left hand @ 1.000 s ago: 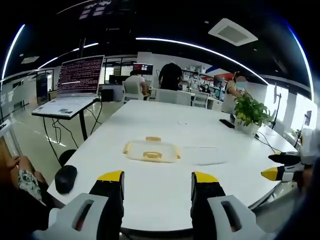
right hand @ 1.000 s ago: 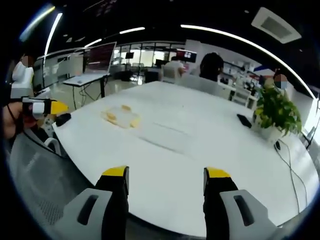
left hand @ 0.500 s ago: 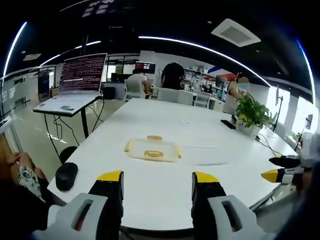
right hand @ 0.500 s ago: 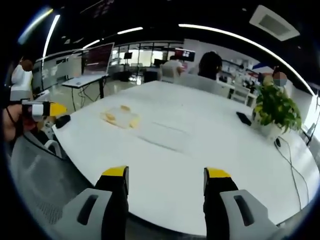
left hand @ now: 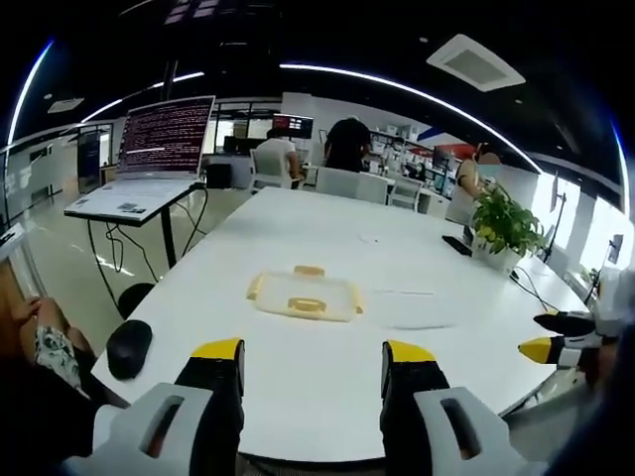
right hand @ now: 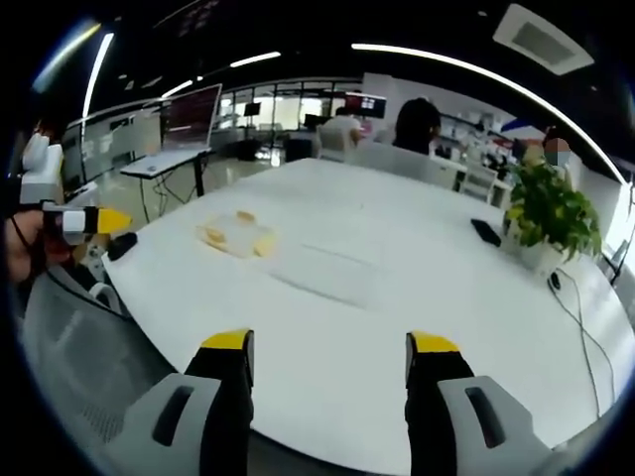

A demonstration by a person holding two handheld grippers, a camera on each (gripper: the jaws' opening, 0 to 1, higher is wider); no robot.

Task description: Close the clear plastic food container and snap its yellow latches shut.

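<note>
A clear plastic food container [left hand: 304, 296] with yellow latches lies flat on the white table [left hand: 327, 238], well ahead of my left gripper [left hand: 314, 359], which is open and holds nothing. Right of the container lies a flat clear lid-like sheet [left hand: 407, 307]. In the right gripper view the container [right hand: 237, 236] sits far off at the left of the table [right hand: 417, 288], and the clear sheet [right hand: 322, 273] lies between it and my open, empty right gripper [right hand: 329, 352]. The right gripper's yellow tips [left hand: 544, 347] enter the left gripper view from the right; the left gripper's tip [right hand: 104, 220] enters the right gripper view from the left.
A black mouse [left hand: 129, 349] sits on the table's near left edge. A potted plant [left hand: 499, 230] and a dark phone [left hand: 452, 245] stand at the far right. A laptop on a stand [left hand: 149, 159] is off the table at left. People sit at desks behind.
Both views have shifted slightly, so the cameras moved a little. The container, sheet and both open grippers stand as before.
</note>
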